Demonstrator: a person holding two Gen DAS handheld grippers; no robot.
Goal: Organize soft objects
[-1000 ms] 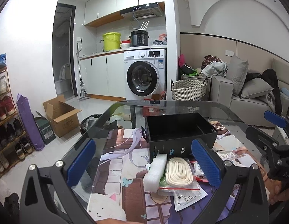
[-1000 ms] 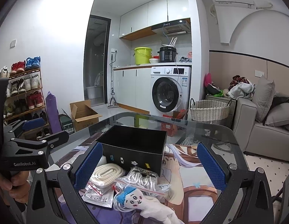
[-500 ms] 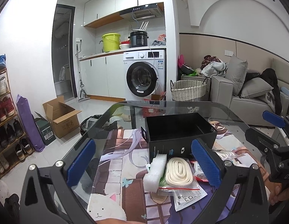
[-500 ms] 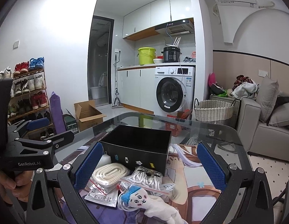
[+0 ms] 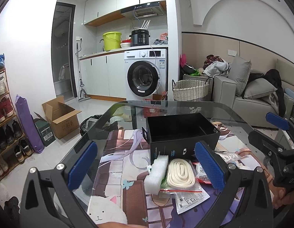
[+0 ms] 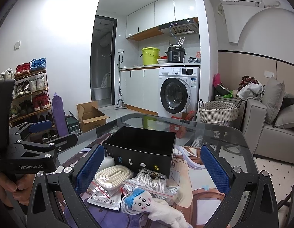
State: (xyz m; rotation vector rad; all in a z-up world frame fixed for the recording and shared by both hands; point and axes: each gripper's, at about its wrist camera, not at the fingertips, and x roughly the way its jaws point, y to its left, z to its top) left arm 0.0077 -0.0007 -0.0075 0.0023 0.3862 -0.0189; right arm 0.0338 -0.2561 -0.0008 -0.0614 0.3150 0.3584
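Note:
An open black box [image 5: 182, 133] [image 6: 140, 148] stands on a printed mat on the glass table. In front of it lie a white foam block [image 5: 156, 172], a bagged coil of cream cord [image 5: 181, 172] [image 6: 113, 174], a bag of white cord [image 6: 152, 180] and a small white doll with blue hair [image 6: 147, 205]. My left gripper [image 5: 146, 166] hovers open above the foam and cord, holding nothing. My right gripper [image 6: 151, 171] is open too, above the bags and the doll. Each gripper shows at the edge of the other's view, held by a hand.
The glass table [image 5: 232, 114] ends close behind the box. Paper packets [image 5: 188, 199] lie near the cord. Beyond are a washing machine [image 5: 145, 76], a wicker basket [image 5: 190, 90], a grey sofa [image 5: 251, 95], a cardboard box [image 5: 61, 117] and a shoe rack [image 6: 31, 95].
Both grippers have stayed open and almost still. The right wrist view has drifted slightly, with the box and doll shifting a little in it.

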